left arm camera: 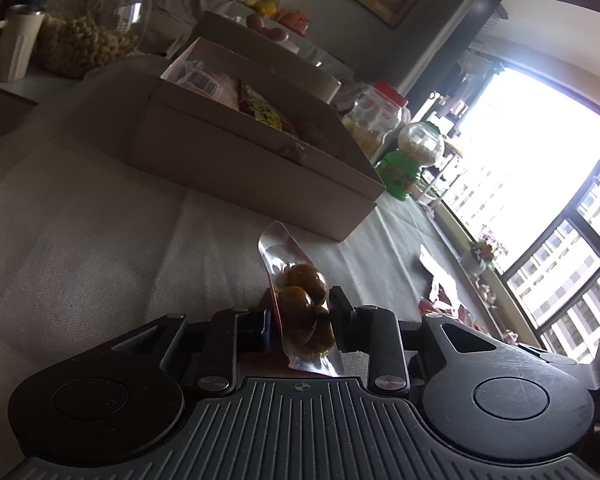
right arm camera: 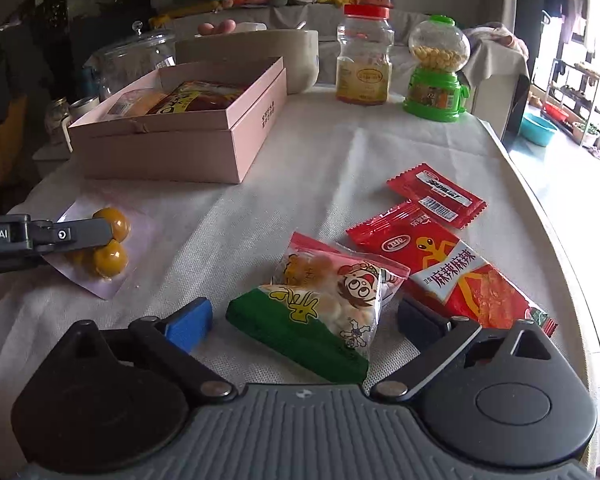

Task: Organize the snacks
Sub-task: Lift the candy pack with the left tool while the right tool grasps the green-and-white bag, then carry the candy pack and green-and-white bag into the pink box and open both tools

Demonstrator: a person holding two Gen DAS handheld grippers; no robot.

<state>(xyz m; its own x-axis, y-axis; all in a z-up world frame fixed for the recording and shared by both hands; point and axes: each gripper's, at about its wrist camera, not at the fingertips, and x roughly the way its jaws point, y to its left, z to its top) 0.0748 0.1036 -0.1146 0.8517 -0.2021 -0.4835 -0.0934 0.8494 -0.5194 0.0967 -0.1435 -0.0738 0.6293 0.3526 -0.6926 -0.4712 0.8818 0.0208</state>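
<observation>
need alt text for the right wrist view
Open right tongs straddle a cartoon snack bag on a white tablecloth, red packets beside it. At left, the left tongs grip a clear pouch of yellow balls near a pink box.

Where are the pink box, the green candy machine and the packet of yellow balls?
Pink box (right arm camera: 172, 152), right wrist view, front wall.
Green candy machine (right arm camera: 434, 96), right wrist view, green base.
Packet of yellow balls (left arm camera: 300, 308), left wrist view, one ball.

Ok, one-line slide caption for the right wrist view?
Open right gripper straddles cartoon snack bag; left gripper grips egg pouch.
</observation>
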